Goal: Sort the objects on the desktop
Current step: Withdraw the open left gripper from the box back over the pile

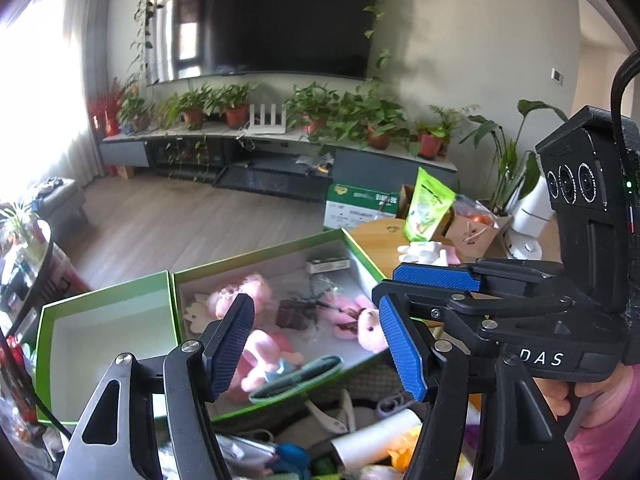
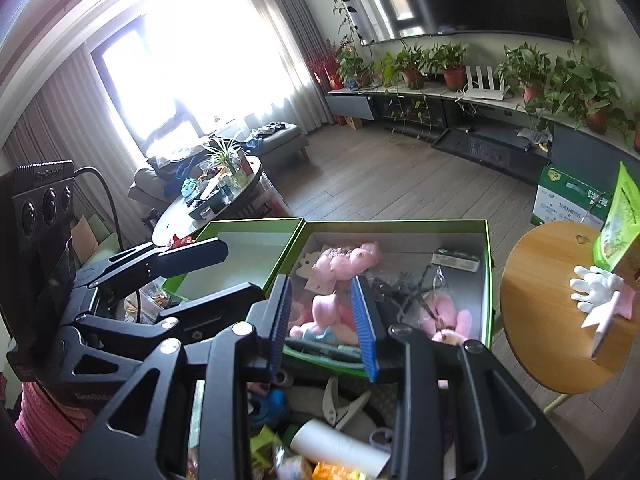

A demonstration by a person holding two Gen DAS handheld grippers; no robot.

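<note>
Two green boxes sit side by side on the cluttered bench. The left green box (image 2: pixel 244 256) holds nothing visible on its white floor. The right green box (image 2: pixel 486 276) holds the sorted things: at least three pink plush toys (image 2: pixel 348 258), a small white carton (image 2: pixel 456 260) in its far corner, a tangle of dark items in clear wrap (image 2: pixel 404 284), and a dark green pen-like case (image 2: pixel 320 350) along its near wall.

The left gripper (image 1: pixel 316 344) hangs above the near edge of the right box with its jaws well apart and nothing between them. The right gripper (image 2: pixel 324 322) hovers over the same box, its two blue pads parted by a narrower gap, nothing clamped.

On the bench nearer than the boxes lie one white roll (image 2: pixel 340 446), one pair of white-handled pliers (image 2: pixel 340 406), a blue object (image 2: pixel 276 402) and some orange and yellow bits.

One round wooden side table (image 2: pixel 532 304) to the right carries a white glove (image 2: pixel 596 286) and a green pouch (image 2: pixel 616 232). Several potted plants (image 2: pixel 452 60) line the TV cabinet, more than five.
</note>
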